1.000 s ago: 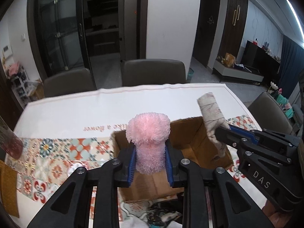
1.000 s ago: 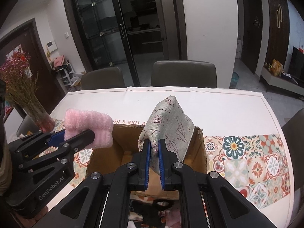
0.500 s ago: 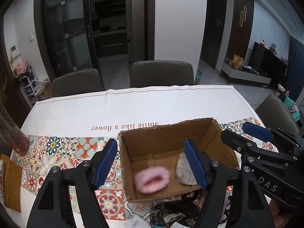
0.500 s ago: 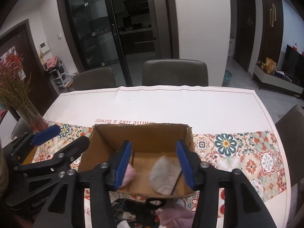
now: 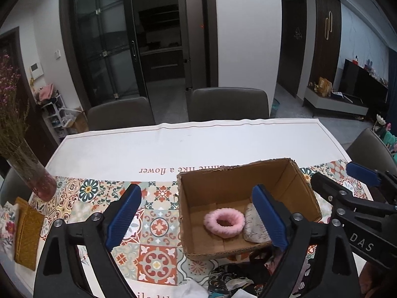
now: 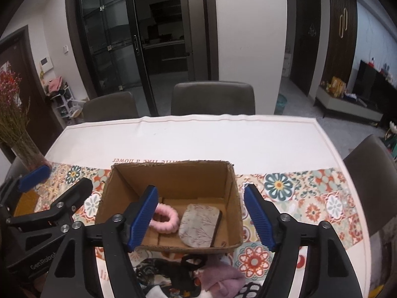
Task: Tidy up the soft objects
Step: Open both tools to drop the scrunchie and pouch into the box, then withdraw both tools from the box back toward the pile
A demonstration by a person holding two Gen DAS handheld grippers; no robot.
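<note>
Both tools hang above the near edge of the open brown cardboard box, angled down into it. The left gripper has its blue-padded fingers spread wide and opening further, with nothing between them. The right gripper is likewise opening and grips nothing; the box interior simply shows through its gap.

The fluffy pink ring-shaped scrunchie lies flat on the box floor, towards the left side. The beige fabric pouch with a branch print lies just beside it on the right, close to the right wall; whether the two touch cannot be settled. Both are free of the fingers, consistent with items released into the box as the collecting container.

The box stands on the worktop, on the patterned tile band of the tablecloth. A loose heap of dark and pink soft items remains on the worktop directly in front of the box, close to the person. Judgement: two items are sorted and the heap is outstanding, so the task is only partly complete. The wide finger spread suits reaching back for that bulky, shapeless heap. A glass vase of dried flowers stands well clear at the far left.
</note>
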